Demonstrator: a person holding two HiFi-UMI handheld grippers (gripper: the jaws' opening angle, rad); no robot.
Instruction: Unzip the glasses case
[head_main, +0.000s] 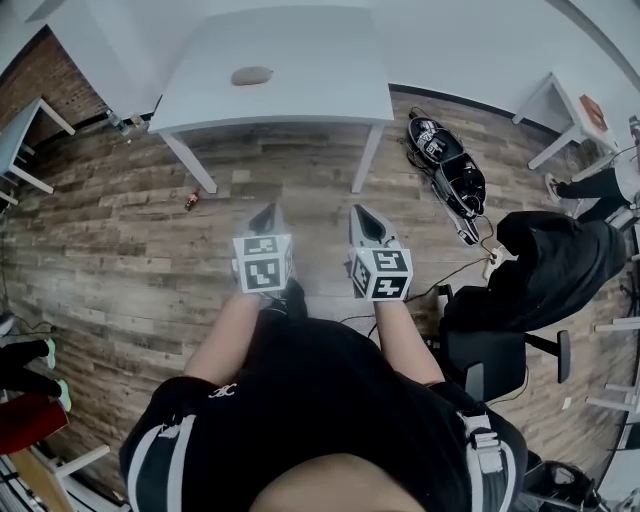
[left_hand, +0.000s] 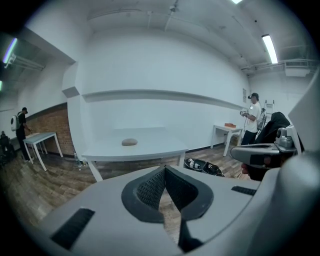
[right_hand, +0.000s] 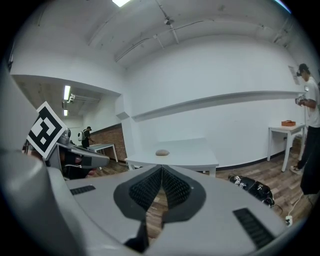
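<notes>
A small grey oval glasses case (head_main: 252, 75) lies on the white table (head_main: 300, 95) some way ahead of me; it also shows as a case (left_hand: 129, 142) in the left gripper view and a case (right_hand: 162, 152) in the right gripper view. My left gripper (head_main: 268, 214) and right gripper (head_main: 366, 213) are held side by side over the wooden floor, short of the table, both pointing at it. Each is shut with nothing between its jaws; the tips of the left gripper (left_hand: 164, 167) and the right gripper (right_hand: 161, 167) meet.
A black bag (head_main: 447, 168) lies open on the floor right of the table. A black chair with a dark garment (head_main: 540, 270) stands at my right. Other white tables (head_main: 565, 115) stand at both sides. A person (left_hand: 253, 117) stands far right; a red bottle (head_main: 190, 201) lies by the table leg.
</notes>
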